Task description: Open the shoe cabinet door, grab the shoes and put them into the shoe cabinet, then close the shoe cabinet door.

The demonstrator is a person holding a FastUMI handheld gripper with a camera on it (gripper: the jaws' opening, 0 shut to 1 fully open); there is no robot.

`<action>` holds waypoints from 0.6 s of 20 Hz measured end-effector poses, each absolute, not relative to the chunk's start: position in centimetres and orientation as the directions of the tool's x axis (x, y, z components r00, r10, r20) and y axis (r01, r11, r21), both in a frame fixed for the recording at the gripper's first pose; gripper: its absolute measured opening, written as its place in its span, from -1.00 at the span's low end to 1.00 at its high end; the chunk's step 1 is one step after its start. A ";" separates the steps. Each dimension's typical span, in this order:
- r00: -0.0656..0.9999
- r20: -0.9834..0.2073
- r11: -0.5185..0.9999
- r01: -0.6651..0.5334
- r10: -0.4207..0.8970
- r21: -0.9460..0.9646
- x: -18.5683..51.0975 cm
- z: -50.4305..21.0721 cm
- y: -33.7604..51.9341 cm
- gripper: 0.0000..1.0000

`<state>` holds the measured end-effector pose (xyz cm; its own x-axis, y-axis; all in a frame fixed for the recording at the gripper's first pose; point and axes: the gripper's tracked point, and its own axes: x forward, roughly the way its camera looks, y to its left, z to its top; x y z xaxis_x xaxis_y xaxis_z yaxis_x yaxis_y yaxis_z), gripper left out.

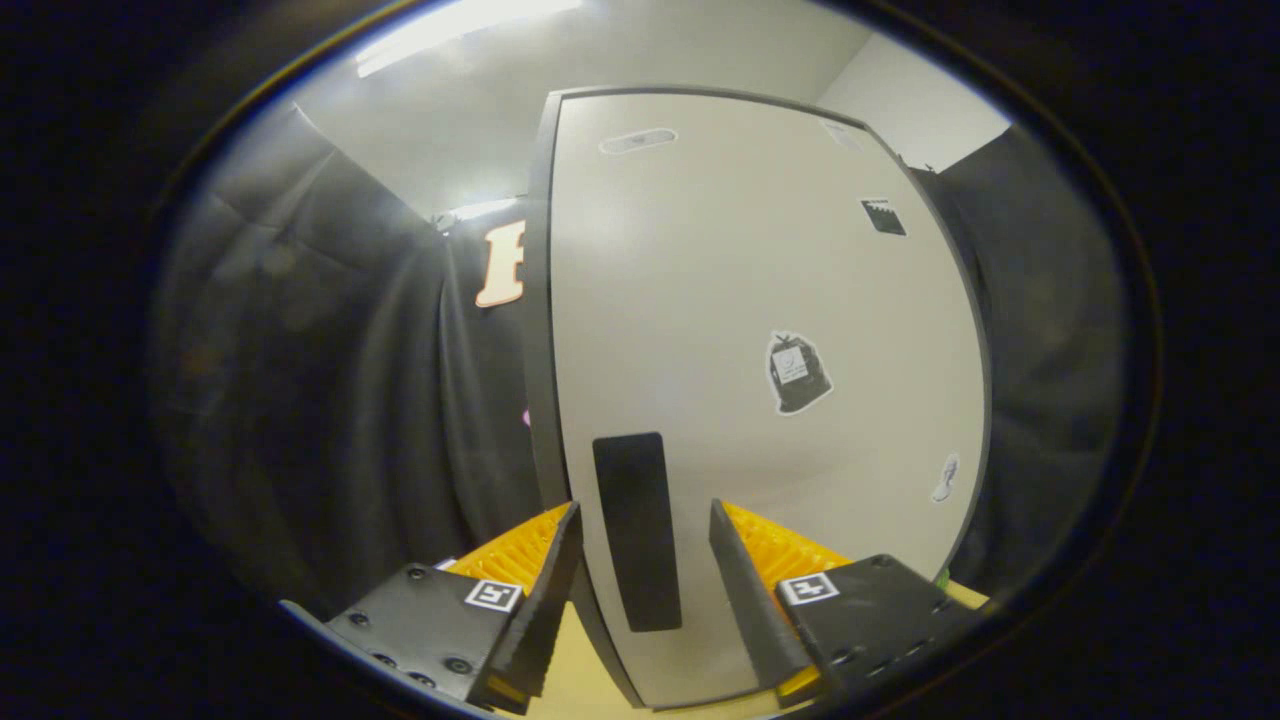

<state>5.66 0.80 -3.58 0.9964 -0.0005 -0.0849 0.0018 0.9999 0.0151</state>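
No legible text anywhere. Shoe cabinet door (760,300) carries several small stickers (797,373), print too small to read. Gripper (645,590) fingers, spread either side of the door's black handle (637,530), bear square coded markers (808,588), no words.

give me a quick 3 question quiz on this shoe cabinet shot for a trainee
1. True or false: the shoe cabinet door stands wide open with shoes on the shelf.
2. Multiple choice: what lies between the fingers of the claw?
A. a shoe
B. the black handle on the door
C. a sticker
3. Short answer: is the claw open or shut?

Key
1. False. The pale door faces the camera and no shoes can be seen.
2. B. The black handle runs upright in the gap between the two fingers, near the door's dark edge.
3. Open. The fingers stand apart on either side of the handle and neither is seen pressing on it.
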 end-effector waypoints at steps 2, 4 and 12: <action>0.995 -0.097 1.000 0.002 0.000 0.017 6.2 -4.0 0.9 0.13; 0.994 -0.111 1.000 -0.003 0.005 0.017 6.7 -4.7 0.9 -0.05; 0.994 -0.107 0.999 0.010 -0.005 0.047 5.5 -4.2 0.7 -0.70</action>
<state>5.51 0.65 -4.18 0.9942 -0.0052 -0.1073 0.0103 0.9988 0.0469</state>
